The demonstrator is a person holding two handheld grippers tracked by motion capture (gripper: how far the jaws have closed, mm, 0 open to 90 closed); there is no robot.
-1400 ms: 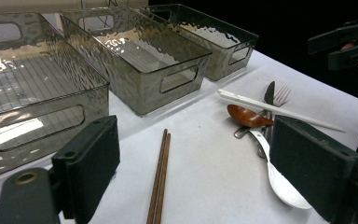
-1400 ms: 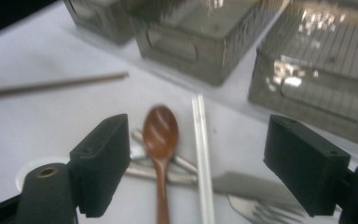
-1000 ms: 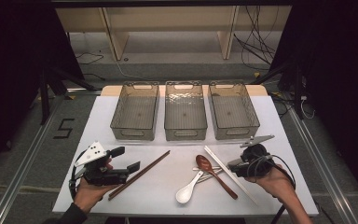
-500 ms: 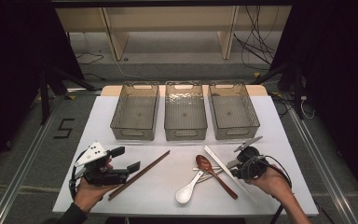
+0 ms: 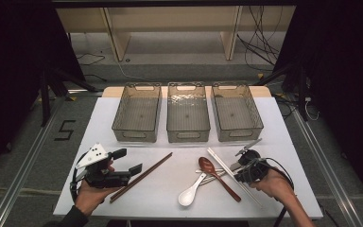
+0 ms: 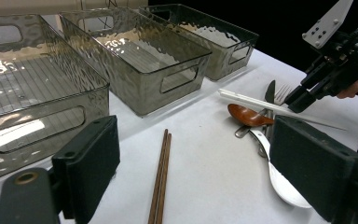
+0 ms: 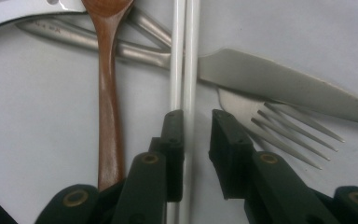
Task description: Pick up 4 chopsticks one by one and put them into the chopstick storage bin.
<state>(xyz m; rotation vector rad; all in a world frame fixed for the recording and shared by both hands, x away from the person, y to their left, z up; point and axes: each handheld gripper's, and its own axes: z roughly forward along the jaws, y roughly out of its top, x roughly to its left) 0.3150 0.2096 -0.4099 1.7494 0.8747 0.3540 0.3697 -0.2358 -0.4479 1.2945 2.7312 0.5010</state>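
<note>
A pair of white chopsticks [image 5: 227, 165] [image 7: 184, 56] lies between the jaws of my right gripper [image 5: 237, 176] [image 7: 198, 135]. The jaws have just been closing. The left pad touches the chopsticks and a gap is left at the right pad, so the gripper is open. A wooden spoon [image 7: 107, 93], a metal knife [image 7: 279, 81] and a fork [image 7: 279, 123] lie around the chopsticks. A white spoon [image 5: 191, 191] lies beside them. My left gripper [image 5: 130, 161] [image 6: 203, 172] stands open and empty near a pair of brown chopsticks [image 5: 142, 176] [image 6: 161, 177].
Three clear plastic bins [image 5: 123, 135] [image 5: 187, 137] [image 5: 260, 127] stand side by side at the back of the white table [image 5: 283, 142], all empty. In the left gripper view the right gripper [image 6: 298, 100] shows at the far right.
My right gripper has come down onto the white chopsticks and its jaws have narrowed around them. The left gripper has stayed put.
</note>
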